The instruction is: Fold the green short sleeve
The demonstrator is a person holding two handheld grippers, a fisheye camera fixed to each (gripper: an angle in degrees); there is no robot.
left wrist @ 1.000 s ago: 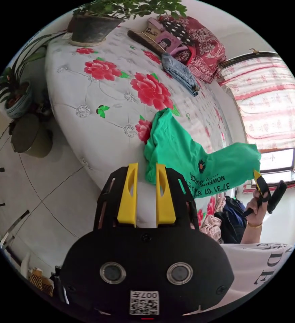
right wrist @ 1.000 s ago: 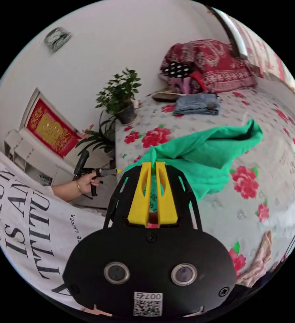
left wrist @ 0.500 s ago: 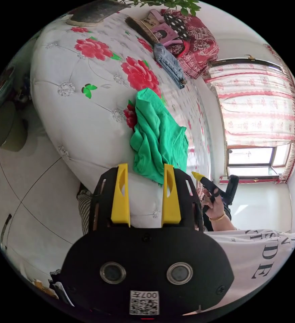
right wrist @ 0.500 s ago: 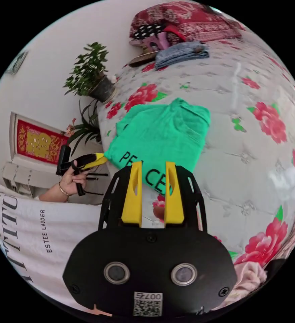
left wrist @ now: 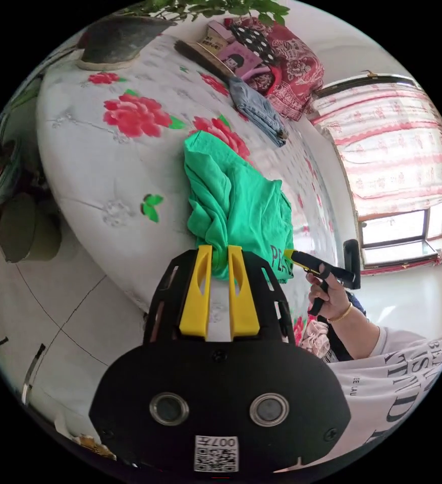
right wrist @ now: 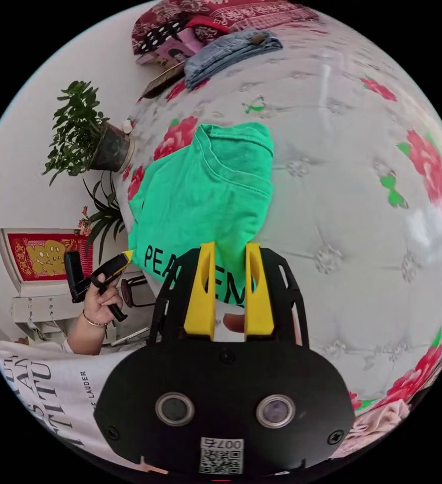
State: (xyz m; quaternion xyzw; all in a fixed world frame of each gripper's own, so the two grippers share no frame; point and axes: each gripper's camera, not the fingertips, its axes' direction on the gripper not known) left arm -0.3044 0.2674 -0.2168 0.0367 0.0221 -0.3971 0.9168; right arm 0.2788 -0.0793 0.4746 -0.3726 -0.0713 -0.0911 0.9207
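The green short sleeve shirt (left wrist: pixel 236 201) lies rumpled on the flowered bed (left wrist: pixel 105 166), its printed hem hanging toward the bed's near edge. In the left gripper view, my left gripper (left wrist: pixel 220 249) has its jaws close together with a bunched corner of the shirt pinched between them. The right gripper (left wrist: pixel 289 253), held in a hand, points at the hem's other corner. In the right gripper view, the shirt (right wrist: pixel 206 191) lies flatter. My right gripper (right wrist: pixel 229 247) stands open with the printed hem between its jaws. The left gripper (right wrist: pixel 126 256) touches the shirt's far corner.
Folded jeans (left wrist: pixel 259 108) and a red quilt (left wrist: pixel 291 65) lie at the bed's far end. A potted plant (right wrist: pixel 105 146) stands at the bed's corner, with more pots on the tiled floor (left wrist: pixel 54 312). Pink cloth (right wrist: pixel 382 418) lies near the bed's edge. A curtained window (left wrist: pixel 397 151) is beyond.
One second ago the right gripper held the shirt up; it has let go and the shirt lies on the bed. The left jaws, wide open half a second ago, have closed on a corner.
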